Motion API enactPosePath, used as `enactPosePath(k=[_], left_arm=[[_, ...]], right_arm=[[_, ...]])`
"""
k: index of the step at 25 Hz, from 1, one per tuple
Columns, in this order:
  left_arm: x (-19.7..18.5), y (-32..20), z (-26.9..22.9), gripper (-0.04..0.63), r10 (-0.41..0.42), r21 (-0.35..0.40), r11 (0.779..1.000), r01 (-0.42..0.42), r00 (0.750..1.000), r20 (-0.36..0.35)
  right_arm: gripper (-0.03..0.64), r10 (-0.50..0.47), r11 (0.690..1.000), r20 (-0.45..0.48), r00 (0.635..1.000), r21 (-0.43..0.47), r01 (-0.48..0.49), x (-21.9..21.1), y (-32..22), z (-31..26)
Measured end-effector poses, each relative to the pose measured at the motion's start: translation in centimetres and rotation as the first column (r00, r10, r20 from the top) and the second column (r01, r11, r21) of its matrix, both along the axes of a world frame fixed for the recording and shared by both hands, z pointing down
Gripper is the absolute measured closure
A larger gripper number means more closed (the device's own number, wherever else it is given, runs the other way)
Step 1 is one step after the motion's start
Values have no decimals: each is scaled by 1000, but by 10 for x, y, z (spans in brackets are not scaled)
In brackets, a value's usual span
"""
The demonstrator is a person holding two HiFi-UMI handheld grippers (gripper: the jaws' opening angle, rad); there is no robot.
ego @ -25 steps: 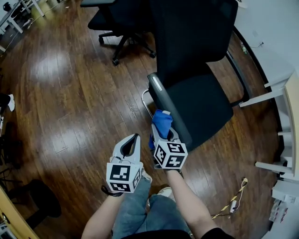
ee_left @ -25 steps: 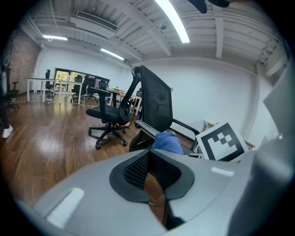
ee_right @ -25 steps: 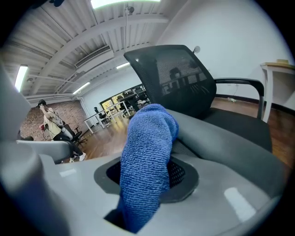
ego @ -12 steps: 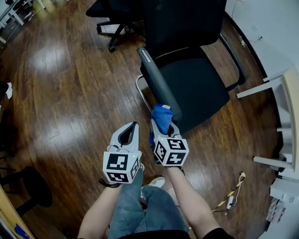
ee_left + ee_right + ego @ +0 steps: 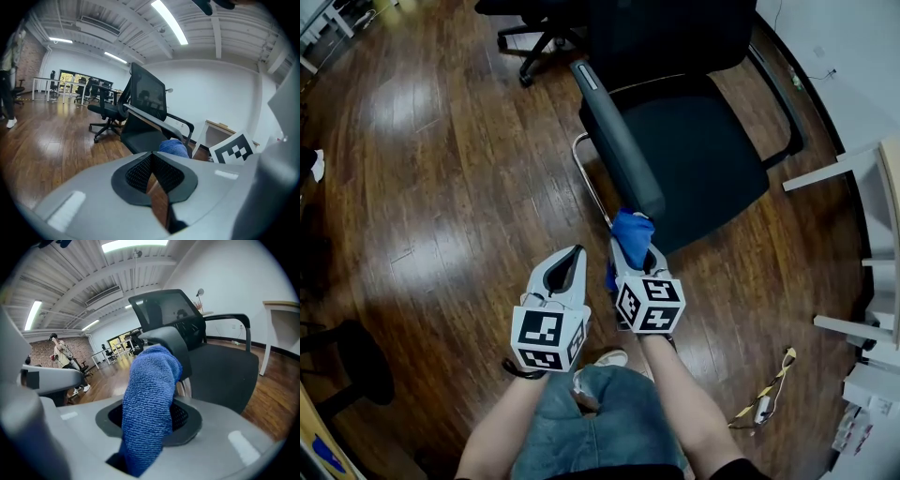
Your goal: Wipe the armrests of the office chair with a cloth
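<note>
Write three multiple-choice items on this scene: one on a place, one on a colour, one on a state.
1. Where is the cloth?
A. Between the fingers of the right gripper
B. On the chair seat
C. On the floor

2. What colour is the cloth?
A. Red
B. Blue
C. White

3. How are the fingers of the left gripper?
A. Wide apart
B. Shut on the cloth
C. Together, holding nothing

Key: 1 A, the right gripper view shows it pinched there; 2 B, it is blue in every view; 3 C, the left gripper view shows them meeting on nothing.
</note>
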State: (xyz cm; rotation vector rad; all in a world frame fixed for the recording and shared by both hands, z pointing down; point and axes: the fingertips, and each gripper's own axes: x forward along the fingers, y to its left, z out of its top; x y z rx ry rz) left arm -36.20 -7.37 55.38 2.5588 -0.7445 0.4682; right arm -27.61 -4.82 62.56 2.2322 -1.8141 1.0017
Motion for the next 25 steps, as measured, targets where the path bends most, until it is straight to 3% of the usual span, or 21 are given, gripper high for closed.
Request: enactPosePath(k=[16, 20, 25], left_arm=[[34, 1, 63, 591, 82, 40, 996, -83, 996, 30], [42, 8, 66, 591, 93, 33, 995, -95, 994, 59], [49, 19, 24, 591, 96, 44, 994, -99, 994, 58]], right_arm=[[479, 0, 999, 24, 1000, -34, 0, 8, 2, 97], [479, -11, 999, 17, 1000, -33, 11, 8, 11, 86], [479, -38, 999, -10, 999, 5, 38, 5, 20, 25]])
